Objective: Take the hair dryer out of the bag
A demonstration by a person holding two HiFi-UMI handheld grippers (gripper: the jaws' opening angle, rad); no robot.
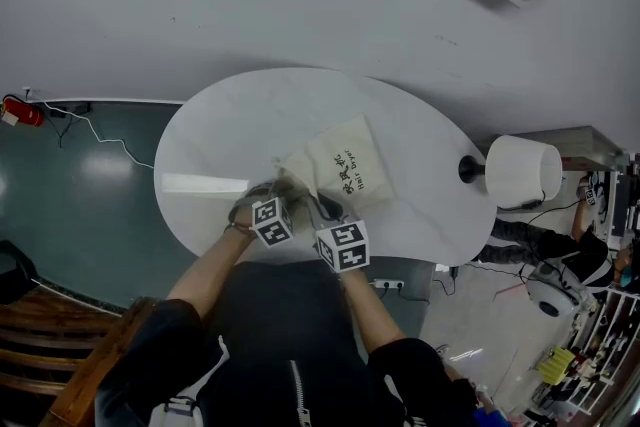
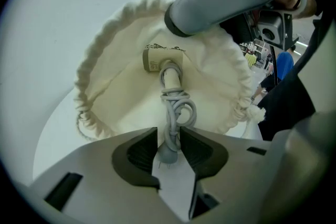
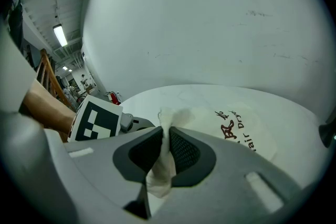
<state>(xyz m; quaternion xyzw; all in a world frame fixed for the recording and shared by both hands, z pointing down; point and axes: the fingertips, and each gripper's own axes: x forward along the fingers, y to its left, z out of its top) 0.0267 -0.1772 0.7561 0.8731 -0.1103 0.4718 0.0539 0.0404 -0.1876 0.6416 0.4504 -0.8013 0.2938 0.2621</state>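
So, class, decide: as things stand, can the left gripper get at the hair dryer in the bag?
Probably yes: the right gripper holds the bag mouth open, and the left gripper is pinching the hair dryer by its cord.

A cream cloth drawstring bag point(image 1: 345, 165) lies on the round white table point(image 1: 230, 135) near its front edge, a beige plastic hair dryer point(image 2: 160, 57) inside it with its coiled grey cord point(image 2: 178, 110) toward the mouth, and a white-shaded table lamp point(image 1: 520, 170) at the table's right edge.

Left gripper point(image 2: 168, 136) fingers point(image 2: 139, 155) pinch the cord point(image 2: 179, 110), right gripper point(image 3: 165, 136) fingers point(image 3: 186, 152) clamp the bag point(image 3: 231, 123)
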